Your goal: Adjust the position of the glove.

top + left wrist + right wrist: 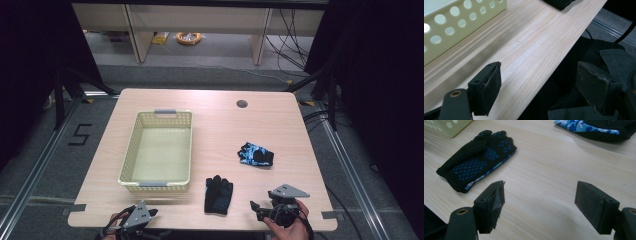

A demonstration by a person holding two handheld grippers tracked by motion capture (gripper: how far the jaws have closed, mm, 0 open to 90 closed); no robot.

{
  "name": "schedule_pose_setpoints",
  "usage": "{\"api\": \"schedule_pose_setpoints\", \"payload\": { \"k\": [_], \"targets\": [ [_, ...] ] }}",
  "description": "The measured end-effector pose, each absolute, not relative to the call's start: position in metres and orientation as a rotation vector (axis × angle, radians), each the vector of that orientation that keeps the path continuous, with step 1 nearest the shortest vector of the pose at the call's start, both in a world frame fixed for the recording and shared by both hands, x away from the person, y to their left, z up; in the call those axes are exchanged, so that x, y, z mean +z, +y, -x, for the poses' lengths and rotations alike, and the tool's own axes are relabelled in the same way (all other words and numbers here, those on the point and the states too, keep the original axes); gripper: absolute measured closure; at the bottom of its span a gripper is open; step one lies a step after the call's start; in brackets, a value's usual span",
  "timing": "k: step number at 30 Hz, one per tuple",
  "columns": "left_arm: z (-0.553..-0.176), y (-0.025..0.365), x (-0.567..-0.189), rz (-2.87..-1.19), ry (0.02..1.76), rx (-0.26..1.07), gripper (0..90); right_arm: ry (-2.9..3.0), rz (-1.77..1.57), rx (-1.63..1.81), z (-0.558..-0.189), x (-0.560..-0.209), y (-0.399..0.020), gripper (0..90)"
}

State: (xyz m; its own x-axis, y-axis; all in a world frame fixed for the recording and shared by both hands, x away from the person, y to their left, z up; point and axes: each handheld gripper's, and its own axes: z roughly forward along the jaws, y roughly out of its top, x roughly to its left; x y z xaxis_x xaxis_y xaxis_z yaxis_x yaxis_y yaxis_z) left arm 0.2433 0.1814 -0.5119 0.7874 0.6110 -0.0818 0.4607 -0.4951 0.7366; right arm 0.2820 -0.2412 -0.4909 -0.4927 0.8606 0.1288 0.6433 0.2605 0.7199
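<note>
While both hand-held grippers (540, 207) gape empty, grippy-palmed black glove (475, 160) flat, perforated plastic basket (131, 150).

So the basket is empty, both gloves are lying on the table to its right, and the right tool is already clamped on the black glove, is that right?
Not quite. The right tool is open and holds nothing: in the right gripper view its jaws stand wide apart over bare table, with the black glove lying apart from them. The rest holds: the basket is empty, and the blue camouflage glove also lies to its right.
</note>
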Motion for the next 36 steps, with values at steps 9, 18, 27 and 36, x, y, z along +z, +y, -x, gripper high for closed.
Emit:
{"api": "schedule_pose_setpoints", "payload": {
  "k": [9, 18, 27, 36],
  "targets": [
    [-0.242, 0.179, -0.513, -2.157, 0.811, 0.221, 20.4, 2.268, -1.365, 1.077, -0.281, -0.491, -0.239, 30.4],
    [-0.244, 0.174, -0.511, -2.146, 0.803, 0.209, 22.0, 2.3, -1.264, 1.151, -0.286, -0.487, -0.236, 40.1],
    [-0.252, 0.139, -0.505, -2.118, 0.713, 0.214, 31.7, 2.35, -1.115, 1.129, -0.305, -0.473, -0.219, 65.5],
    [-0.267, 0.099, -0.499, -2.118, 0.608, 0.266, 48.8, 2.431, -0.968, 1.128, -0.349, -0.474, -0.184, 81.2]
  ]
}}
